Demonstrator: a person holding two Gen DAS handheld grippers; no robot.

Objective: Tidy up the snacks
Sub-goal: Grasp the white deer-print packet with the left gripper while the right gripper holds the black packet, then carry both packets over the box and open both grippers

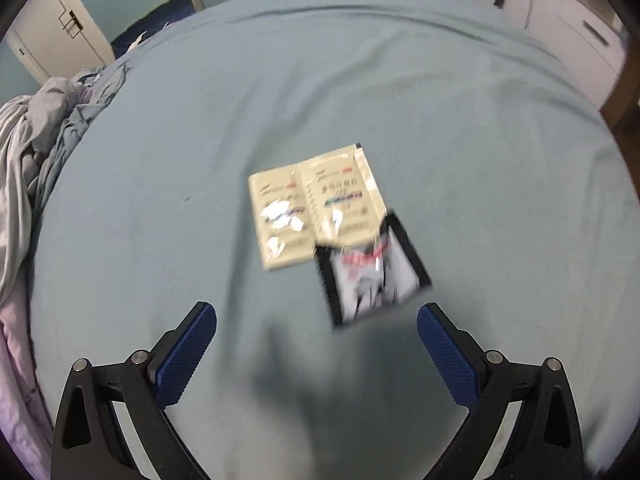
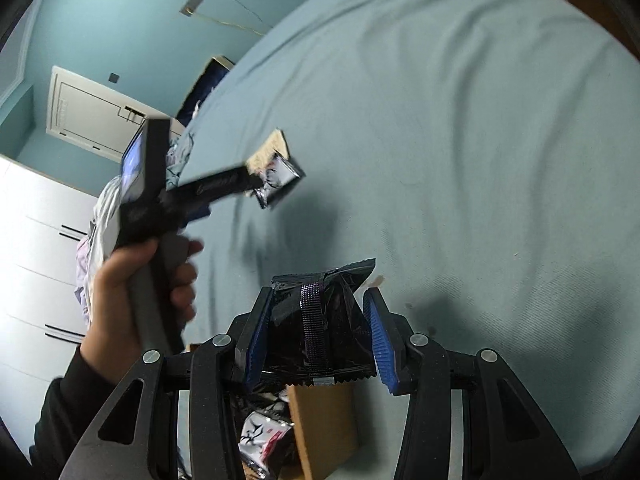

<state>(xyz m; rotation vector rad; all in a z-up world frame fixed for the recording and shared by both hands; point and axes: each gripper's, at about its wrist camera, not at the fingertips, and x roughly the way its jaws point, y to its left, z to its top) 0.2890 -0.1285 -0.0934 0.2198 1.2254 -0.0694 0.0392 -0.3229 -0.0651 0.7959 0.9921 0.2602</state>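
We see soft, cool, even indoor light in both views. On the bed sheet point(image 1: 360, 92), a broad soft shadow lies between the left gripper point(image 1: 316, 344) fingers. Motion blur smears the cream packets point(image 1: 316, 204), with white glare patches on their film. In the right wrist view the hand point(image 2: 136, 292) is blurred. Fisheye distortion bows the bed, and the corners vignette black.

Pale blue bedsheet point(image 1: 360, 92) covers the whole bed, a bit wrinkled. Crumpled pile of bedding point(image 1: 44, 136) is heaped along its left edge. White wardrobe point(image 1: 560, 28) with dark handles stands off to the right, and a white door point(image 2: 92, 116) sits in the teal wall point(image 2: 132, 28) behind.
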